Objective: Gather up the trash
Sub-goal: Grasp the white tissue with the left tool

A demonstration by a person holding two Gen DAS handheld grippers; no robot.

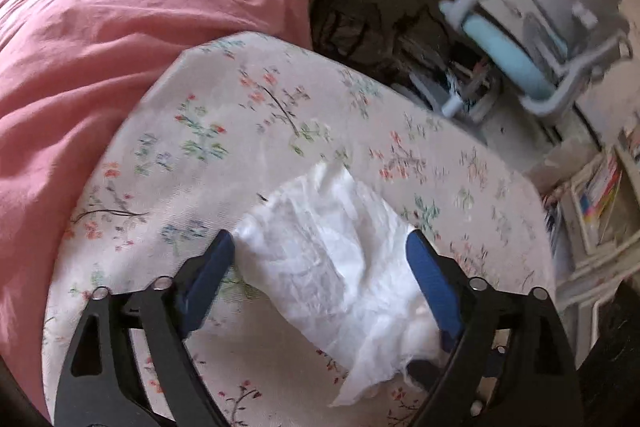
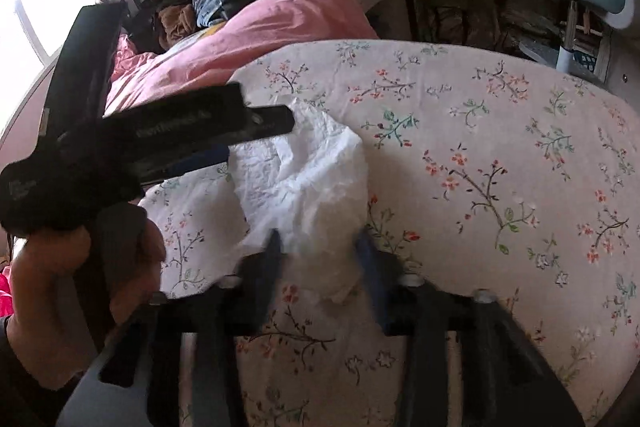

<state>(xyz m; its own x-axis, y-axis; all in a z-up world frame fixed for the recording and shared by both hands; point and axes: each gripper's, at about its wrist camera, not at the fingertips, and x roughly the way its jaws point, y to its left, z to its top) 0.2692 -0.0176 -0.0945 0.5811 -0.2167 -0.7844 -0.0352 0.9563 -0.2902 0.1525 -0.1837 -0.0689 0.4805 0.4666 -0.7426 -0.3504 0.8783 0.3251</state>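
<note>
My wide-open left gripper [image 1: 320,267] straddles the crumpled white tissue [image 1: 332,259] lying on the floral bedsheet [image 1: 248,115], ungripped, while my right gripper [image 2: 320,247] pinches its edge; I should close low and gather loose folds.

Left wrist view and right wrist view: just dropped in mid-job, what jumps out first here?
A crumpled white tissue lies on the floral bedsheet, dead centre in both views. The left claw stands wide open around it, while the right claw has its fingers close on the tissue's near end. Behind, a pink duvet is heaped on the bed, and a blue-grey chair stands past the bed's far edge.
</note>
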